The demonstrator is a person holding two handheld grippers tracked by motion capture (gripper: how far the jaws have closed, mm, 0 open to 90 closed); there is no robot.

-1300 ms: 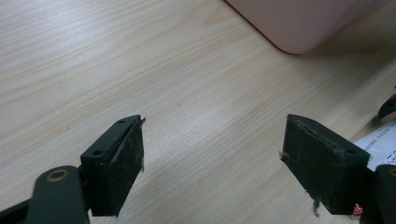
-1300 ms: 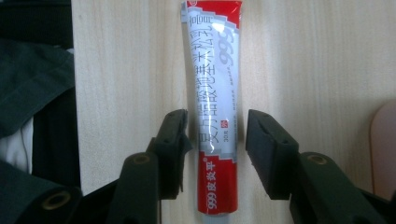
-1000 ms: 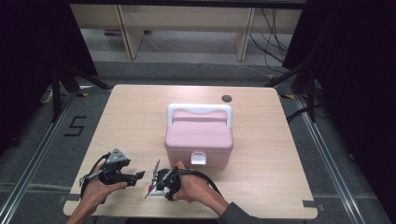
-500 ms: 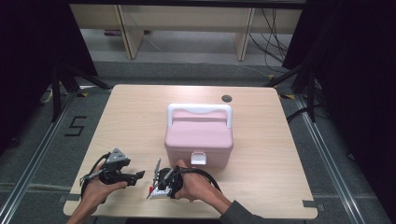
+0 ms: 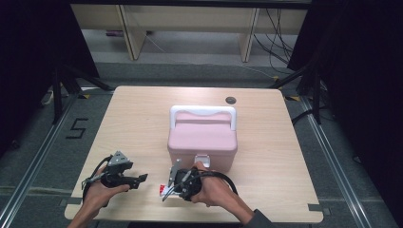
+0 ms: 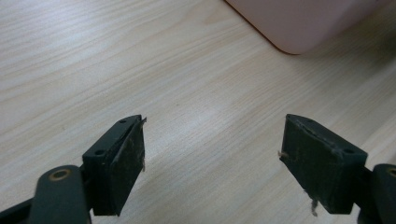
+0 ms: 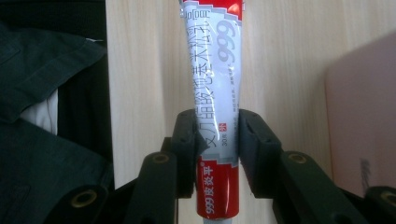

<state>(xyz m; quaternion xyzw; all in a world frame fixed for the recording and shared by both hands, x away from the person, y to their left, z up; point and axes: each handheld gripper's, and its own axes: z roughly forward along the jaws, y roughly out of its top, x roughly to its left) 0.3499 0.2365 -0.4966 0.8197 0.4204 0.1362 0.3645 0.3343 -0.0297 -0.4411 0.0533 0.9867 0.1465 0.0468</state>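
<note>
The left gripper (image 5: 138, 179) hovers wide open over bare table (image 5: 133, 123) near the front edge. Just right, the right gripper (image 5: 167, 189) is clamped on a red-and-white tube (image 7: 215, 93), apparently lifted, beside the pink box (image 5: 202, 140).

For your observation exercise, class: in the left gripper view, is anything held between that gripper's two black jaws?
No: the left gripper stands with its jaws wide apart, with bare wooden table between them and the pink box farther off.
</note>
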